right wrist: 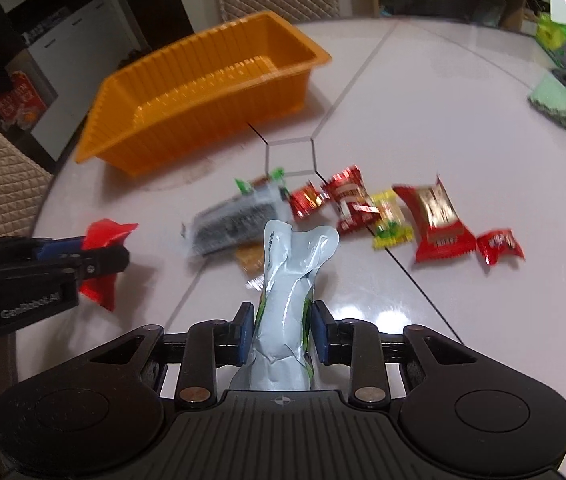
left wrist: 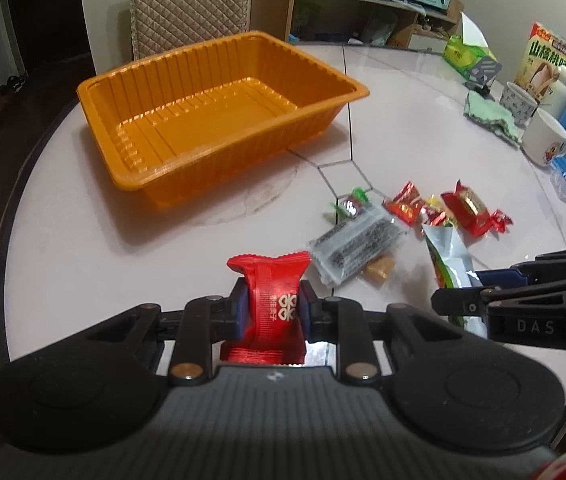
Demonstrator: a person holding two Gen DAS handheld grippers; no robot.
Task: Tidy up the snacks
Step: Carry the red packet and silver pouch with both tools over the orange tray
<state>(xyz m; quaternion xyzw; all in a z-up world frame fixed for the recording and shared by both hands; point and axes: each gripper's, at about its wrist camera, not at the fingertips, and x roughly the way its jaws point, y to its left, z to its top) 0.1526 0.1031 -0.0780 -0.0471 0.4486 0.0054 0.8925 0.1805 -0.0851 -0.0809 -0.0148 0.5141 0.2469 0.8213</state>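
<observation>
Tray (left wrist: pixel 219 120): orange, empty, near the table's (left wrist: pixel 423 128) far-left edge.
Left gripper (left wrist: pixel 273 312): clamped on a red packet (left wrist: pixel 271 292).
Right gripper (right wrist: pixel 281 330): pinching a silver pouch (right wrist: pixel 293 280).
Remaining: several wrapped snacks (right wrist: pixel 431 216) loose mid-table; nothing sorted yet.

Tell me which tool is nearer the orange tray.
Left. The left tool, gripping a red packet, sits just short of the orange tray; the right tool, holding a silver pouch, is off by the snack pile.
</observation>
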